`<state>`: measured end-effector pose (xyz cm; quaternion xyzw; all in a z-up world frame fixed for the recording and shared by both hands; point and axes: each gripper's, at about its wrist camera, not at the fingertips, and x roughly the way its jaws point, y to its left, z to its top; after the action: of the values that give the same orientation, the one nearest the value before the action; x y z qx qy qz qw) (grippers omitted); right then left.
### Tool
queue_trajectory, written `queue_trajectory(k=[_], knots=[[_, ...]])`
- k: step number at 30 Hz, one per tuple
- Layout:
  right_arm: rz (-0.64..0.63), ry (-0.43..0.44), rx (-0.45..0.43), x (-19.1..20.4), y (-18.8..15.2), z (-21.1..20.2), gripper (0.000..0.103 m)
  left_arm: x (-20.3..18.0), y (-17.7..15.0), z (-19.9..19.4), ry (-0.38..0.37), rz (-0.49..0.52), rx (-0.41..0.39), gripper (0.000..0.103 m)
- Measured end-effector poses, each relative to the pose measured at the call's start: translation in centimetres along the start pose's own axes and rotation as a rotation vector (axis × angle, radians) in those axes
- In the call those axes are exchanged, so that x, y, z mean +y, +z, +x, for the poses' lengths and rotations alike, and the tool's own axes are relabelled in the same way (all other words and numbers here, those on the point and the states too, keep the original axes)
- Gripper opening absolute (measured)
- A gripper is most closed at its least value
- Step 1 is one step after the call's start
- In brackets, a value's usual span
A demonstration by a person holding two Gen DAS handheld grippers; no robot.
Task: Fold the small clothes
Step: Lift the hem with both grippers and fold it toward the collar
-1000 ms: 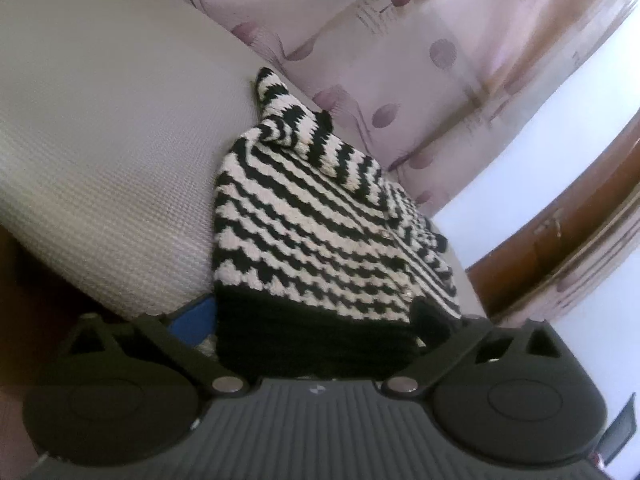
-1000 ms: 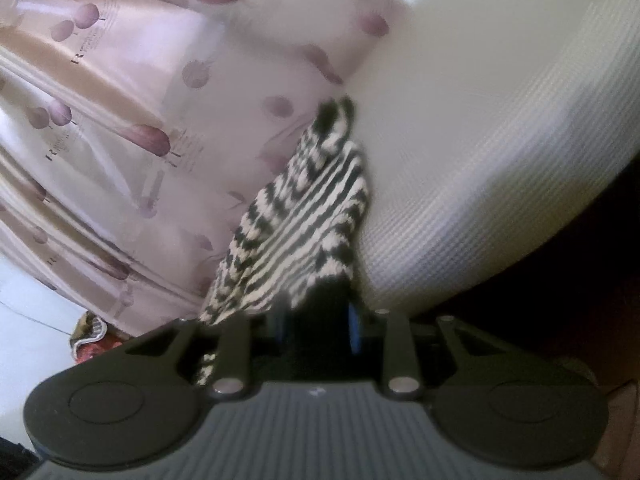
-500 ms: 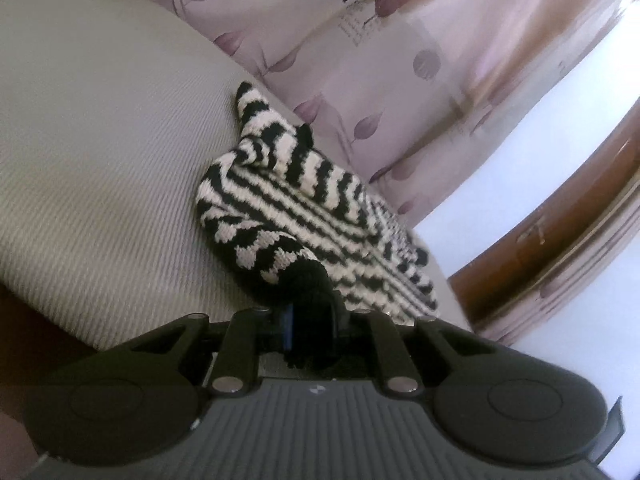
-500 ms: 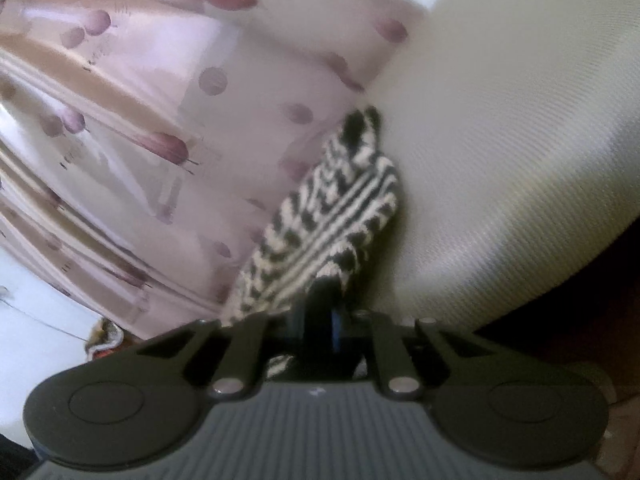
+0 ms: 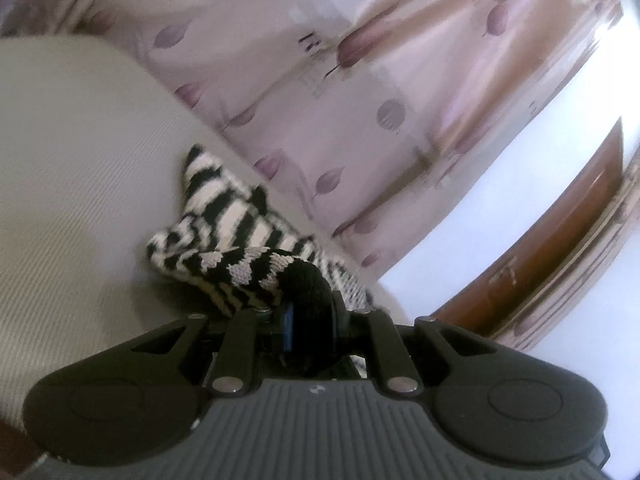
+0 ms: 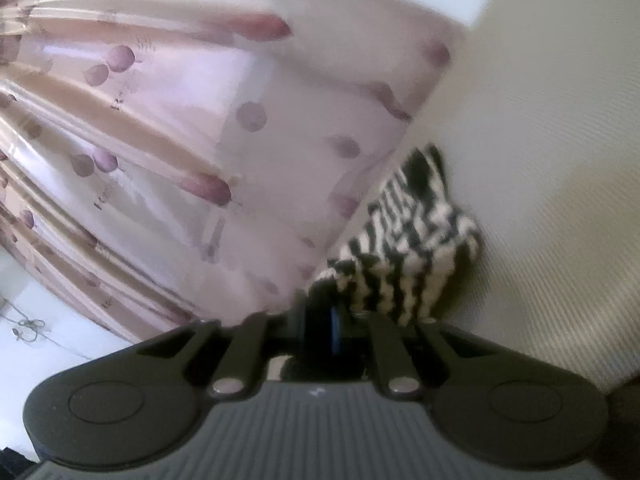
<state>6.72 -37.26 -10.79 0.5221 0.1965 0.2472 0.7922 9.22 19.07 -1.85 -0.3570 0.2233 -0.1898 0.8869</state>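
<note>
While the left gripper [image 5: 310, 320] pinches the black hem of the striped knit garment [image 5: 224, 236] between its closed jaws, the right gripper [image 6: 320, 330] is clamped the same way on another black part of that hem, seen from its own camera. The garment [image 6: 408, 256], black and white in zigzag stripes, is bunched and raised at the gripped hem, and its far part with a pointed striped end rests on the pale ribbed cushion [image 5: 72, 184], close to the cushion's far edge. Behind that edge hangs a pinkish curtain [image 5: 360, 92] printed with mauve leaf shapes. In the left wrist view a brown wooden frame [image 5: 560, 240] runs along a bright wall at the right. The right wrist view is blurred, so the knit pattern there shows only roughly
</note>
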Motion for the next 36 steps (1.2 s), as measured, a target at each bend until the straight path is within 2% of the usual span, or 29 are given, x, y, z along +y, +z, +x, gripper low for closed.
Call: queue_trajectory(k=[6, 9, 16, 24, 27, 31, 33, 34, 35, 36], knots=[[-0.039, 0.015, -0.043, 1.1, 4.0, 3.5, 0.012, -2.3, 3.9, 3.6, -0.026, 0.049, -0.063, 0.016], [-0.039, 0.008, -0.066, 0.7, 6.1, 5.9, 0.012, -2.7, 5.5, 6.1, -0.012, 0.068, -0.084, 0.016], [0.006, -0.067, -0.09, -1.8, 10.2, 12.4, 0.012, -1.4, 9.0, 12.6, 0.084, 0.046, -0.114, 0.016], [0.047, -0.169, -0.072, -5.3, 12.1, 19.0, 0.012, 2.4, 10.4, 18.2, 0.2, 0.019, -0.102, 0.016], [0.076, -0.169, -0.07, -6.5, 12.3, 20.2, 0.012, 3.8, 10.7, 19.3, 0.22, -0.008, -0.088, 0.017], [0.076, -0.173, -0.046, -7.4, 12.1, 21.7, 0.012, 4.4, 10.6, 20.5, 0.234, 0.018, -0.071, 0.02], [0.069, -0.207, -0.05, -7.8, 12.0, 22.3, 0.015, 4.6, 10.6, 20.7, 0.225, 0.018, -0.062, 0.031], [0.083, -0.203, -0.048, -8.2, 12.1, 22.5, 0.015, 4.6, 10.6, 20.8, 0.218, 0.016, -0.058, 0.048], [0.104, -0.192, -0.051, -8.6, 12.1, 22.6, 0.018, 4.6, 10.7, 20.8, 0.22, 0.011, -0.065, 0.077], [0.131, -0.177, -0.061, -8.9, 12.1, 22.5, 0.021, 4.6, 10.7, 20.4, 0.228, 0.006, -0.091, 0.091]])
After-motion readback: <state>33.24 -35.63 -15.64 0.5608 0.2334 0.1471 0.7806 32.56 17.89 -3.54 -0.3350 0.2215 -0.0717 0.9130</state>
